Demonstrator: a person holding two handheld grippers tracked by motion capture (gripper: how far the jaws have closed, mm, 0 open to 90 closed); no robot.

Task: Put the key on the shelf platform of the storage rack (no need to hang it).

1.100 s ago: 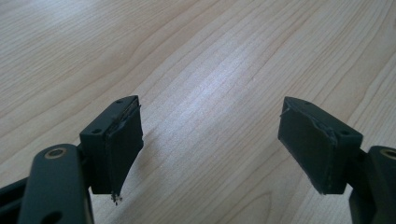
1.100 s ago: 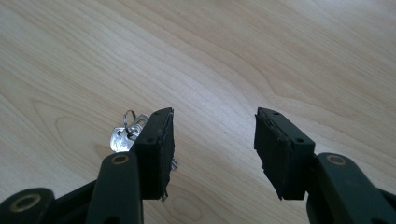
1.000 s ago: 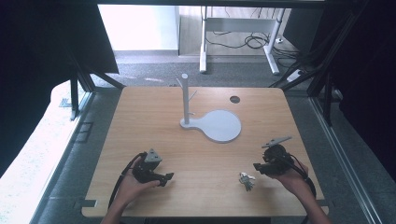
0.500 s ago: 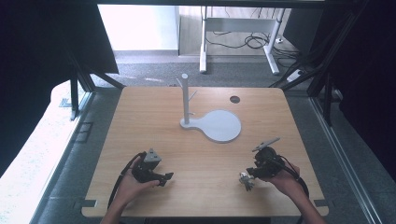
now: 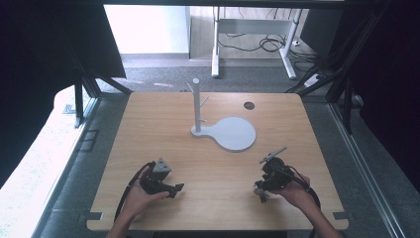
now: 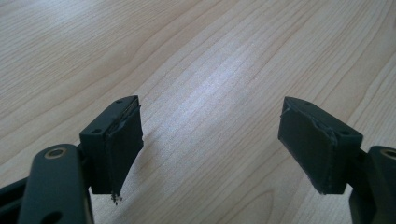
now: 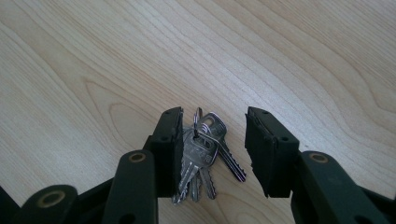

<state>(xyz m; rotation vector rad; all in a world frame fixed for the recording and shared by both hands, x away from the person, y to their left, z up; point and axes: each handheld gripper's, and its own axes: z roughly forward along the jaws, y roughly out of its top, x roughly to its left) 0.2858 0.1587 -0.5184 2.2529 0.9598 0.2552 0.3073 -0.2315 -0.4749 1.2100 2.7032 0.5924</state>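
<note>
Silver keys on a ring (image 7: 201,154) lie flat on the near right of the wooden table (image 5: 148,129), between the spread jaws of the right gripper (image 7: 212,140), probably for pinching them, while the left gripper (image 6: 210,140) waits spread over bare wood.

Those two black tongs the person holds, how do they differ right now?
The left tongs are spread wide over bare wood, while the right tongs are spread less, set around a bunch of keys lying on the table. The left jaws have nothing between them; the right jaws have the keys between them, one jaw close against them. Both are black, open and near the table's front edge.
</note>
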